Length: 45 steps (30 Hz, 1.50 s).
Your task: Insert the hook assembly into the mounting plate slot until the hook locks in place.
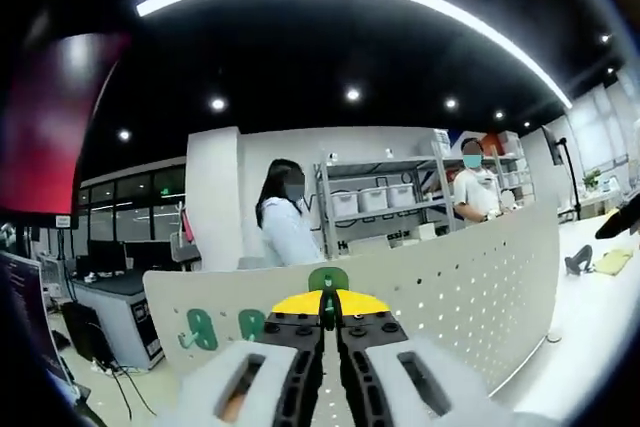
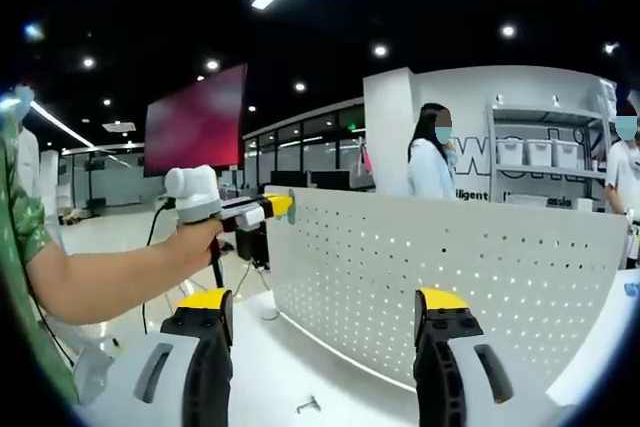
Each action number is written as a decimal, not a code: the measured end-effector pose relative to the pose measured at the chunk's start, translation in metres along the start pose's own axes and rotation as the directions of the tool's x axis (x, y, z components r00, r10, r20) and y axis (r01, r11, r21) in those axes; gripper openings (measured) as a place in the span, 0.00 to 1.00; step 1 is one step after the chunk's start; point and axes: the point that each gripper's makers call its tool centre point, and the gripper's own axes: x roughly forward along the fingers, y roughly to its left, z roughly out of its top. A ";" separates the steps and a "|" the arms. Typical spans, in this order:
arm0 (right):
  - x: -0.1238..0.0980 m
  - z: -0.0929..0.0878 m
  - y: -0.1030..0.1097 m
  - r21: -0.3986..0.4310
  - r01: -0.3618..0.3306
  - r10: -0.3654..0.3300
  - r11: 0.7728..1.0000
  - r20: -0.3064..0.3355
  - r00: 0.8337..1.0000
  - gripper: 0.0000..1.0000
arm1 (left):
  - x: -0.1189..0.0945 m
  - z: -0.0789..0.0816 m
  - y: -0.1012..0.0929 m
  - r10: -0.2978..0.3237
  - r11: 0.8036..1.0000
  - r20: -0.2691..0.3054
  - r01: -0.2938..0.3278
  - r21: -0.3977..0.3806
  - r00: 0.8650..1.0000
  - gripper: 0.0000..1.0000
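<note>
Over at the left end of the white perforated mounting plate (image 2: pixel 440 277), my left gripper (image 1: pixel 329 309) has its yellow-tipped jaws pinched together on a green hook (image 1: pixel 328 280), holding it right at the plate's top edge; in the right gripper view the same tool (image 2: pixel 268 209) reaches the plate's upper left corner with a bit of green showing at its tip. I hold it high and square to the board, I think, so the hook can drop straight into a slot from above. Two more green hooks (image 1: pixel 200 328) already sit on the plate's face lower left, near the left edge. My right gripper (image 2: pixel 325 319) hangs back in front of the plate with its jaws spread wide and nothing between them, probably kept clear so everything stays in sight. The plate stands upright on a white counter (image 2: pixel 300 367), which runs off to the right. Behind is an open office: a red screen (image 2: pixel 195 117), grey shelving with bins (image 1: pixel 375 197), ceiling spots, a long strip light, and people standing beyond the plate.
</note>
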 end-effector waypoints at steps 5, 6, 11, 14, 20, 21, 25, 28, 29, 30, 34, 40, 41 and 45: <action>0.000 -0.002 -0.002 0.001 0.003 -0.003 1.000 -0.006 1.000 0.75 | 0.005 -0.007 0.003 0.016 1.000 0.000 -0.016 -0.007 1.000 0.03; 0.000 -0.002 -0.003 0.001 0.004 -0.004 1.000 -0.007 1.000 0.75 | 0.006 -0.008 0.002 0.017 1.000 0.000 -0.017 -0.008 1.000 0.03; -0.001 -0.002 -0.004 0.000 0.009 -0.009 1.000 -0.011 1.000 0.75 | 0.009 -0.014 0.003 0.025 0.999 -0.003 -0.025 -0.019 1.000 0.03; -0.001 -0.003 -0.005 -0.001 0.010 -0.011 1.000 -0.014 1.000 0.75 | 0.011 -0.016 0.004 0.030 0.999 -0.004 -0.031 -0.024 1.000 0.03; -0.001 -0.003 -0.007 0.001 0.015 -0.015 1.000 -0.016 1.000 0.74 | 0.015 -0.018 0.007 0.039 0.998 -0.003 -0.039 -0.040 0.999 0.03; -0.001 -0.003 -0.008 0.002 0.015 -0.015 1.000 -0.017 1.000 0.74 | 0.015 -0.018 0.007 0.040 0.998 -0.004 -0.040 -0.042 0.999 0.03; 0.000 -0.004 -0.008 0.003 0.015 -0.015 1.000 -0.018 1.000 0.74 | 0.017 -0.021 0.008 0.042 0.998 -0.007 -0.042 -0.044 0.999 0.03; 0.000 -0.004 -0.008 0.004 0.015 -0.015 1.000 -0.019 1.000 0.74 | 0.018 -0.021 0.008 0.041 0.998 -0.007 -0.041 -0.042 0.999 0.03; 0.000 -0.004 -0.008 0.004 0.015 -0.015 1.000 -0.019 1.000 0.74 | 0.019 -0.022 0.008 0.042 0.998 -0.008 -0.042 -0.040 0.999 0.03; 0.000 -0.004 -0.008 0.004 0.016 -0.016 1.000 -0.021 1.000 0.74 | 0.019 -0.022 0.009 0.043 0.998 -0.007 -0.043 -0.041 0.999 0.03; 0.000 -0.004 -0.008 0.005 0.015 -0.015 1.000 -0.022 1.000 0.74 | 0.020 -0.026 0.009 0.044 0.998 -0.013 -0.044 -0.043 0.999 0.03; 0.001 -0.004 -0.008 0.002 0.013 -0.013 1.000 -0.025 1.000 0.73 | 0.022 -0.026 0.010 0.042 0.998 -0.013 -0.043 -0.038 0.999 0.03; 0.001 -0.004 -0.008 0.002 0.013 -0.013 1.000 -0.026 1.000 0.73 | 0.022 -0.026 0.010 0.043 0.998 -0.014 -0.044 -0.039 0.999 0.03; 0.001 -0.004 -0.008 0.000 0.012 -0.012 1.000 -0.028 1.000 0.73 | 0.023 -0.027 0.013 0.047 0.998 -0.014 -0.047 -0.040 0.999 0.03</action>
